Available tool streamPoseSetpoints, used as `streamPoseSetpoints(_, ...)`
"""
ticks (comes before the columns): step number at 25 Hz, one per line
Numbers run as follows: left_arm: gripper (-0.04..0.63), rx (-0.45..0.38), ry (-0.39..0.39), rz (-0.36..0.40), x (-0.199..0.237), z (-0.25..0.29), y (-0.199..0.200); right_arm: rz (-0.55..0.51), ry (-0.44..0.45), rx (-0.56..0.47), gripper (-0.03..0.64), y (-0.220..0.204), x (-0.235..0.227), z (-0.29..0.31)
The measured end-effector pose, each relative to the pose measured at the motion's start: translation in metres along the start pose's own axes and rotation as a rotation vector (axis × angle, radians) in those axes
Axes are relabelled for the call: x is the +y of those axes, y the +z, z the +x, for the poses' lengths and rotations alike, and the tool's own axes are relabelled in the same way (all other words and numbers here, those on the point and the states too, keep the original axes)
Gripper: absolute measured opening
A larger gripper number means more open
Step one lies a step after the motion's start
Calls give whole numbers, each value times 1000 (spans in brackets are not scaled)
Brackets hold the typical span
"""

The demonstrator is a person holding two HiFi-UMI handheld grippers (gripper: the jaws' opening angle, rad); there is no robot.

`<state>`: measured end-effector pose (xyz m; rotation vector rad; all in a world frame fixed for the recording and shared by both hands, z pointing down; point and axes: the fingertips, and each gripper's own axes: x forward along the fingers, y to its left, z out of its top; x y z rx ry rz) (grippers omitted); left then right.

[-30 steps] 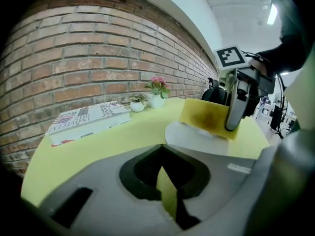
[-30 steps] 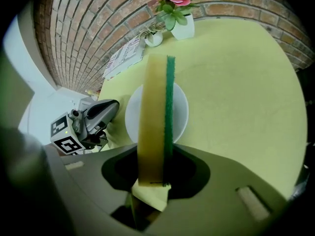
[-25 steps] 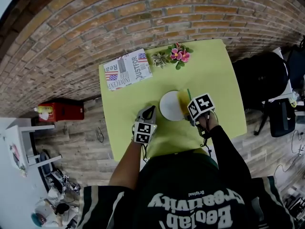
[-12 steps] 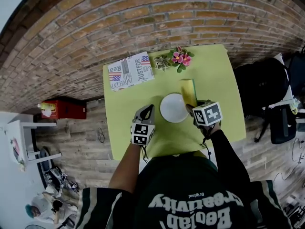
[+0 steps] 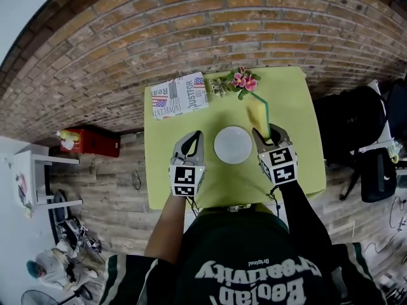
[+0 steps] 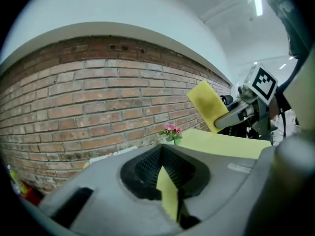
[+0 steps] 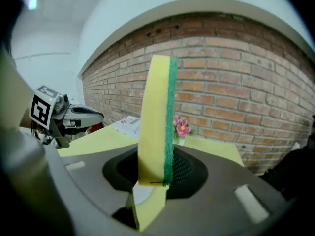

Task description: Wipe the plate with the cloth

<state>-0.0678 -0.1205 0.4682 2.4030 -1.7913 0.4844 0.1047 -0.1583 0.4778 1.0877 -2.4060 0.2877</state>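
Left gripper (image 5: 193,137): jaws drawn together with nothing between them, only a thin sliver of table colour showing in the slot; it hovered over the table just left of the plate, not touching it.
Right gripper (image 5: 266,131): jaws clamped on the lower end of the sponge, just right of the plate.
Sponge (image 5: 257,114): yellow with a green scouring face, standing up out of the jaws and pointing toward the flowers; lifted off the plate.
Plate (image 5: 233,145): white, round, bare, flat on the table between the two grippers.
Table (image 5: 292,100): yellow-green, set against the brick wall (image 5: 159,37).
Newspaper (image 5: 180,98): flat at the far left corner, well apart from the plate.
Flowers (image 5: 240,80): pink with green leaves, at the far edge, just beyond the sponge tip.
Around the table: a red box (image 5: 92,143) on the floor at left, a black bag (image 5: 353,107) at right.
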Motion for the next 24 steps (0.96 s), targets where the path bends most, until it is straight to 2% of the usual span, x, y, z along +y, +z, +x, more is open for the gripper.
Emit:
streamPoseSetpoints(3,6,-31,17,9,-5,-8,22,-41,-26,-94,121,19,-4,-18)
streamPoseSetpoints(11,6,-100,46,49,-29,-30,64,-40,-15,-221,121,43,-9,-54)
streamPoseSetpoints(24,6,-113,68,66,-52,-49,70,-56,-3,-277,123,44,-2,-82)
